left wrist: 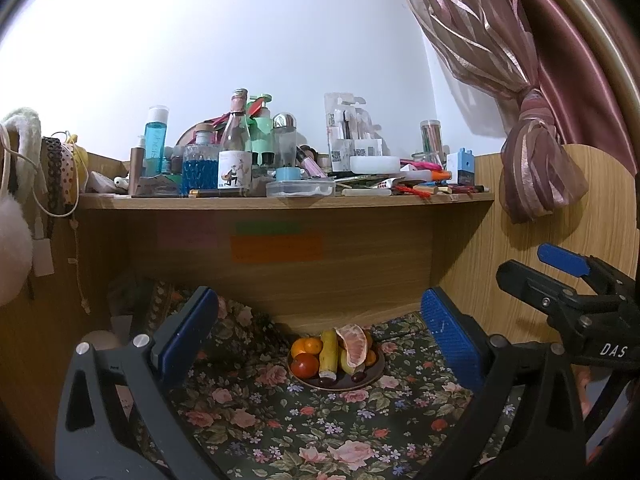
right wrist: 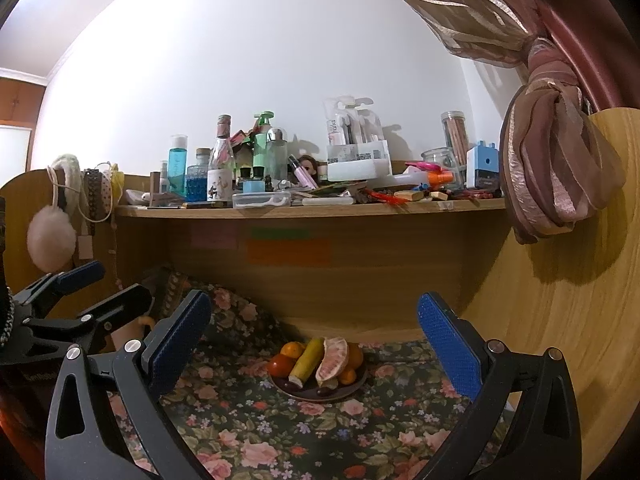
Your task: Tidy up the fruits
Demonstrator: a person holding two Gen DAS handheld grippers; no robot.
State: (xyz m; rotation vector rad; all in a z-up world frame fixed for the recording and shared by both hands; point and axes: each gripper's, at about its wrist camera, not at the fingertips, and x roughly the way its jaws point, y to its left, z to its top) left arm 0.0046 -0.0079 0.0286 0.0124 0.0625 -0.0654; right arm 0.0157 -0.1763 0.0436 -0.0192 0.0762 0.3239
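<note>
Two black grippers with blue ribbed pads hang over the flowered dark cloth, both with jaws spread wide and nothing between them: the left gripper frames the fruit in the lower middle of its view, and the right gripper does the same in its own.

At the lower centre of both frames sits the small dark round plate, heaped with fruit and well apart from either set of pads. From its left side: a red tomato-like fruit with small oranges behind it, then a yellow-green banana-like stick with a cut end, then a peeled pink pomelo segment leaning on the pile, with dark small fruits at the front rim.

The pile looks loose. A pull on the banana-like piece would likely tip the pomelo segment, which seems to rest against it, and the oranges could roll off the shallow plate onto the cloth. The cloth is soft and rumpled at the left, so the plate may slide or tilt under a sideways push. The pomelo flesh looks soft; a hard squeeze could tear it.

Right of centre in the left wrist view, the other gripper stands just beside; two tools reaching for one small plate could knock together. Overhead, the wooden shelf crowded with bottles leaves a low gap, so a high lift risks a bump.
</note>
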